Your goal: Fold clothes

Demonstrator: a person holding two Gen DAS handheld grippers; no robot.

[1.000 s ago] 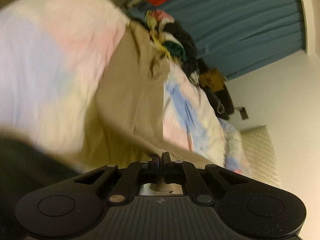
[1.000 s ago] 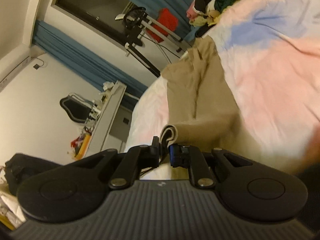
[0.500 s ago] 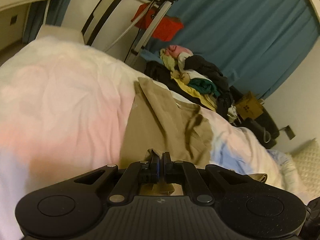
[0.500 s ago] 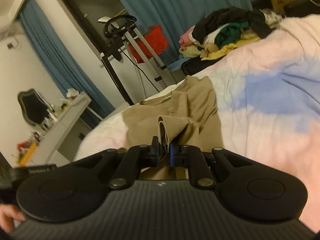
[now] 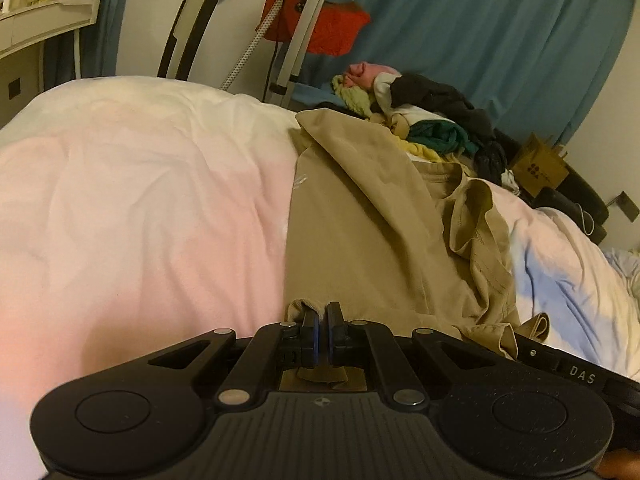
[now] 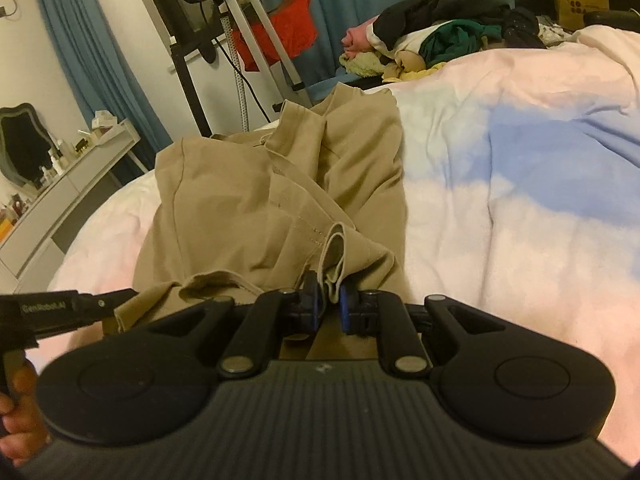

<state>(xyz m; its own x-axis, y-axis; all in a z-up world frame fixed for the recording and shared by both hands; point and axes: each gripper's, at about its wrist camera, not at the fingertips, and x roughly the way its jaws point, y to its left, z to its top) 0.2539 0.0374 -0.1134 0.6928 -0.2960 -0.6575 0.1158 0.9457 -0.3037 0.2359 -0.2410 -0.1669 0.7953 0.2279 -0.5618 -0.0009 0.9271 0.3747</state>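
A tan garment (image 5: 360,232) lies spread along the pastel bed cover, its far end rumpled near the clothes pile. My left gripper (image 5: 321,316) is shut on the garment's near hem at its left side. In the right wrist view the same tan garment (image 6: 248,200) lies folded over itself, and my right gripper (image 6: 329,296) is shut on a looped fold of its near hem. The left gripper's body (image 6: 60,308) shows at the left edge of the right wrist view, close beside the right one.
A pile of mixed clothes (image 5: 424,116) sits at the bed's far end; it also shows in the right wrist view (image 6: 440,36). A metal stand with a red item (image 6: 256,40) and blue curtains stand behind. A white dresser (image 6: 60,192) is at the left. A brown bag (image 5: 540,164) is far right.
Both views have swung from tilted to level. Both grippers have come down toward the bed with the hem still held, and the garment now lies flatter on the cover.
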